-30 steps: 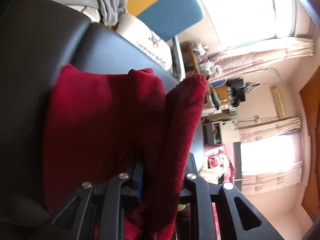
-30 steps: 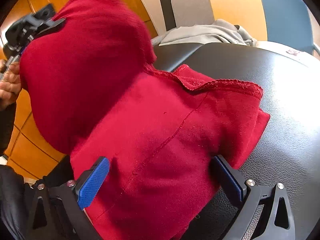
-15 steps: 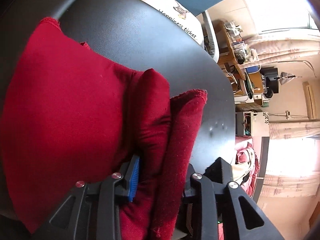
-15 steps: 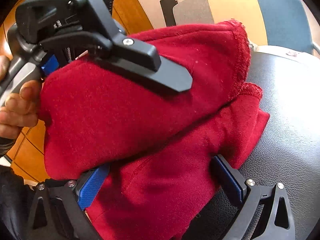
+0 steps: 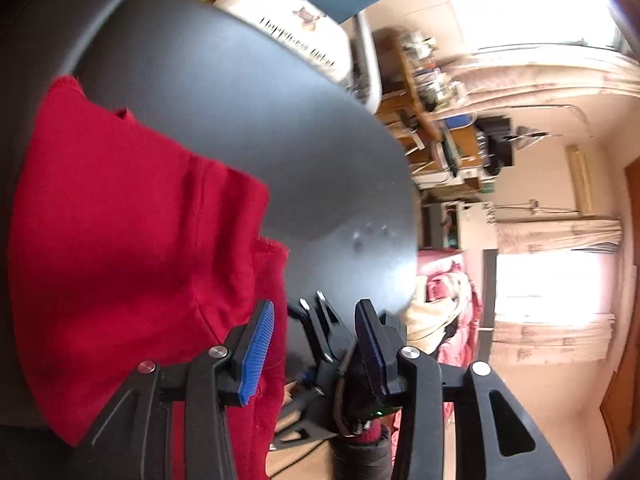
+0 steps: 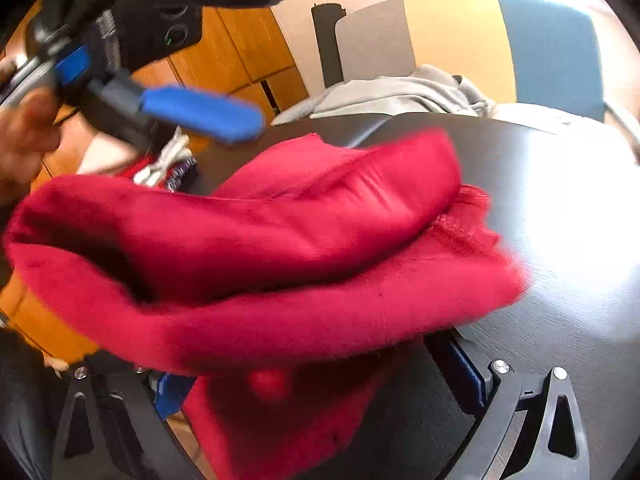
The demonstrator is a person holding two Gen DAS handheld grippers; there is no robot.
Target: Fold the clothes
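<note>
A red garment [image 6: 280,248] lies folded over itself on the black round table [image 6: 560,280]. In the left wrist view the red garment [image 5: 120,240] fills the left side, its edge hanging just beside the left blue pad [image 5: 258,352]. My left gripper [image 5: 316,312] is open and its jaws are still opening, with no cloth between them. In the right wrist view a hand holds the left gripper [image 6: 268,56] above the garment's left end. My right gripper [image 6: 312,368] stands wide open at the table's near edge, and the garment's lower fold drapes loosely between its fingers.
A grey garment [image 6: 400,92] is piled at the table's far edge, in front of grey, yellow and blue chair backs [image 6: 548,48]. A white cushion with lettering [image 5: 296,40] lies beside the table. Wooden panels [image 6: 248,52] and cluttered shelves [image 5: 432,92] stand behind.
The left gripper let go of the red fold, opened and drew away up and to the left. The fold dropped flat onto the rest of the garment. The right gripper stayed wide.
</note>
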